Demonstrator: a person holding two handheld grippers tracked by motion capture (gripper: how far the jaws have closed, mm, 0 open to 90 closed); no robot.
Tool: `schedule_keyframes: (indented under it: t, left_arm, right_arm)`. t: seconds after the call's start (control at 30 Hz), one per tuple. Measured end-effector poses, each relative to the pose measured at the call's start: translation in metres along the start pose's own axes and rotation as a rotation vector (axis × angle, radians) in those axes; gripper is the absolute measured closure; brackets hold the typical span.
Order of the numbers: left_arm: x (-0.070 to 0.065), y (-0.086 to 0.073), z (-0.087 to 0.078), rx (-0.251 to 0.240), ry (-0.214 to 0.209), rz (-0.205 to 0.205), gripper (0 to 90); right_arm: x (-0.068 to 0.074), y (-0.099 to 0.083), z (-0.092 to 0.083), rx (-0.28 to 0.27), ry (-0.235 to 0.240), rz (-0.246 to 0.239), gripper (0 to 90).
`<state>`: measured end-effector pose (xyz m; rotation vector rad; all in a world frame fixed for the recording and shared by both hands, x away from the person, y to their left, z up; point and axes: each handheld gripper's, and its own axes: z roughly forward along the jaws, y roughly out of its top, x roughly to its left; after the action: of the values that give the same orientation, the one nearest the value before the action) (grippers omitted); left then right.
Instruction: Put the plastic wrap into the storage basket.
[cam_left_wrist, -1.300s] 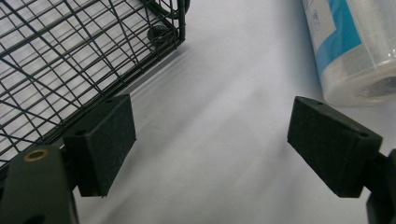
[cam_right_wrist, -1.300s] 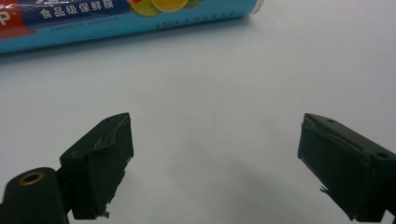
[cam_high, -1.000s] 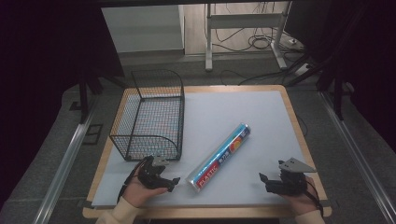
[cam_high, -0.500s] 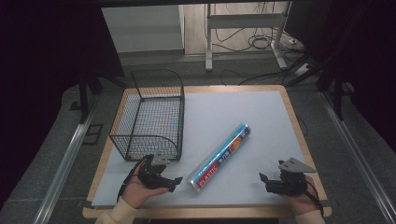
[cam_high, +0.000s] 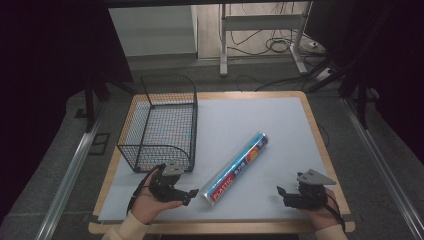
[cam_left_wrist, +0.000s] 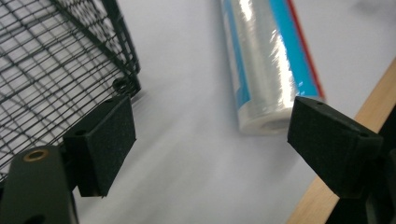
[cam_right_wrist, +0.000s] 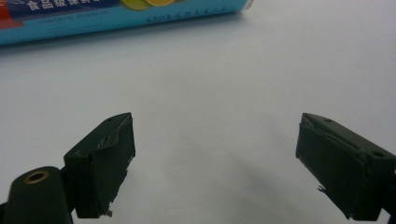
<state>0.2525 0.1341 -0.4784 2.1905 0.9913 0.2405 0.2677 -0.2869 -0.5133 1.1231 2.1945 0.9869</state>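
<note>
Your left gripper (cam_high: 187, 194) and right gripper (cam_high: 281, 192) are black, square-padded, brass-screwed; the right carries a grey plate; your left sleeve (cam_high: 122, 229) is cream.

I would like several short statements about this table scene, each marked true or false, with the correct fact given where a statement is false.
1. The roll of plastic wrap lies inside the wire basket. False: it lies on the table mat, beside the basket.
2. The left tool has its jaws open with nothing between them. True.
3. The right tool grips the roll. False: its jaws are open and empty, and the roll lies apart from it.
4. The wire basket is empty. True.
5. The roll stands upright on one end. False: it lies on its side, slanting across the mat.
</note>
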Motion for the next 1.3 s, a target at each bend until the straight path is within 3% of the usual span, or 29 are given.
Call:
schedule_keyframes:
  t: [0.3,0.7,1.07,1.3]
  left_arm:
    - [-0.013,0.019,-0.002,-0.017,-0.008,0.024,15.5]
    - [-0.023,0.035,0.007,-0.01,-0.027,0.053,15.5]
    - [-0.026,0.045,0.013,0.0,-0.025,0.056,15.5]
    - [-0.029,0.051,0.019,0.004,-0.047,0.058,15.7]
  right_arm:
    - [0.001,-0.001,-0.001,-0.001,-0.007,0.002,12.3]
    - [-0.001,-0.001,-0.004,-0.013,-0.009,0.014,12.3]
    - [-0.001,-0.002,-0.004,-0.009,-0.012,0.009,12.4]
    - [-0.001,-0.002,-0.004,-0.008,-0.016,0.006,12.4]
